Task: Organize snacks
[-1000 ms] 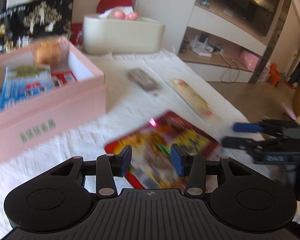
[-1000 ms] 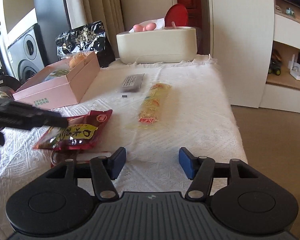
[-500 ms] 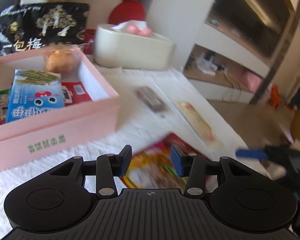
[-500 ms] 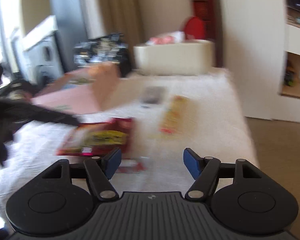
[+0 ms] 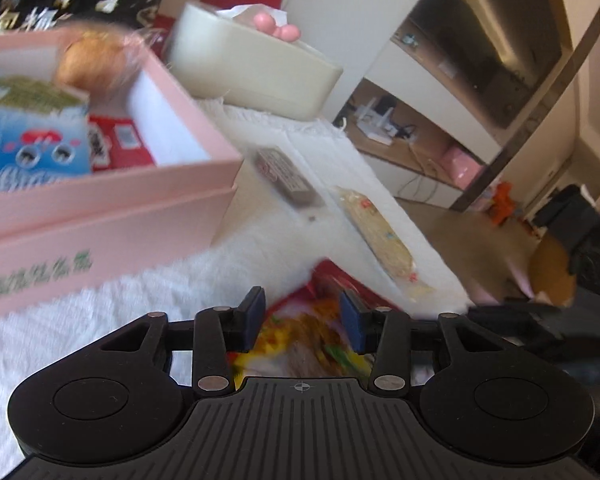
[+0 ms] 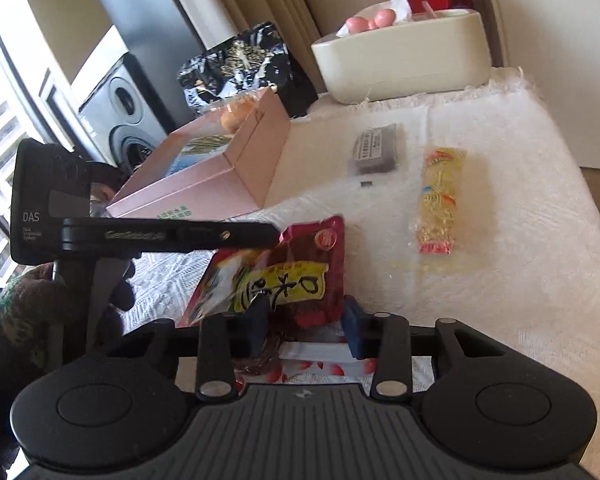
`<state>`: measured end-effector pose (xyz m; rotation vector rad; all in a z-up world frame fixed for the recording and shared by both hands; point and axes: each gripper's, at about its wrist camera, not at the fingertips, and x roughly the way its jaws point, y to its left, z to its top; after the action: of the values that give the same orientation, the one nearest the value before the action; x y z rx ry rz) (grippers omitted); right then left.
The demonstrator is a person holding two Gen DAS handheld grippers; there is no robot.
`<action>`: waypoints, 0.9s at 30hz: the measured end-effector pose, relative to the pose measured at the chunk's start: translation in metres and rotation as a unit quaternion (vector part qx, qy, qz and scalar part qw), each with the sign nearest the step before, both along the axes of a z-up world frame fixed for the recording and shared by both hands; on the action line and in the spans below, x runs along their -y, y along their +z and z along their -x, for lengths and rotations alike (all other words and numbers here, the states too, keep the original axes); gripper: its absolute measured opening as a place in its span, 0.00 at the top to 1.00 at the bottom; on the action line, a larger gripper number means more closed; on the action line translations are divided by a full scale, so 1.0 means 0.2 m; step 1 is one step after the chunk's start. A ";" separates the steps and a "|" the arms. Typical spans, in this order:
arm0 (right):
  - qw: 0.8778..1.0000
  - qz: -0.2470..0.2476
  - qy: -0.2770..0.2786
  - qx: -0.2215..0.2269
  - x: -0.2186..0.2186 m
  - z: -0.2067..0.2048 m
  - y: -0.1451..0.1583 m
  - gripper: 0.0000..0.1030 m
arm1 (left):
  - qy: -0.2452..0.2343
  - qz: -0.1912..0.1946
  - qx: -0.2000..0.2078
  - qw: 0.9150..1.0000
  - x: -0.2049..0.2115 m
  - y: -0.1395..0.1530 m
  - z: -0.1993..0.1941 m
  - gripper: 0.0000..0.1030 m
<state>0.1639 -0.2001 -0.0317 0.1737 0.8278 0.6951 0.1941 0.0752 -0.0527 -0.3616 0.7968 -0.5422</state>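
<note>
A red snack bag (image 6: pixel 288 276) with a yellow label lies on the white cloth; it also shows blurred in the left wrist view (image 5: pixel 312 332). My left gripper (image 5: pixel 302 320) is open with its jaws just over the bag's near end. It shows from the side in the right wrist view (image 6: pixel 172 234), reaching to the bag's top edge. My right gripper (image 6: pixel 306 326) is open with its fingers either side of the bag's lower edge. The pink box (image 5: pixel 112 208) holds several snacks. A long yellow snack pack (image 6: pixel 438 196) and a grey packet (image 6: pixel 374 152) lie on the cloth.
A cream tissue box (image 6: pixel 404 60) stands at the table's back, with a black snack bag (image 6: pixel 236 64) behind the pink box (image 6: pixel 220 176). The table's right edge drops to the floor (image 5: pixel 472 236). A white packet with red spots (image 6: pixel 320 364) lies under my right gripper.
Both grippers have closed in on the red bag. My left gripper moved forward toward the pink box. My right gripper swung left and its jaws narrowed around the bag's edge.
</note>
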 end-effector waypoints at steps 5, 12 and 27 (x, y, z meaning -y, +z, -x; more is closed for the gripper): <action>0.999 -0.006 0.037 0.015 -0.10 -0.09 0.05 0.72 | 0.009 0.006 -0.006 1.000 -0.11 0.05 0.22 0.62; 0.993 0.000 0.114 0.042 -0.32 -0.14 0.09 0.66 | 0.046 -0.096 0.036 0.994 -0.13 0.21 0.47 0.64; 0.979 0.147 0.000 0.141 -0.05 0.09 0.01 0.26 | 0.111 -0.056 0.006 0.992 -0.21 0.07 0.38 0.62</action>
<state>0.1449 -0.1903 -0.0290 -0.1879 0.6474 0.5733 0.1172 0.1174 -0.0387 -0.3385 0.7609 -0.2905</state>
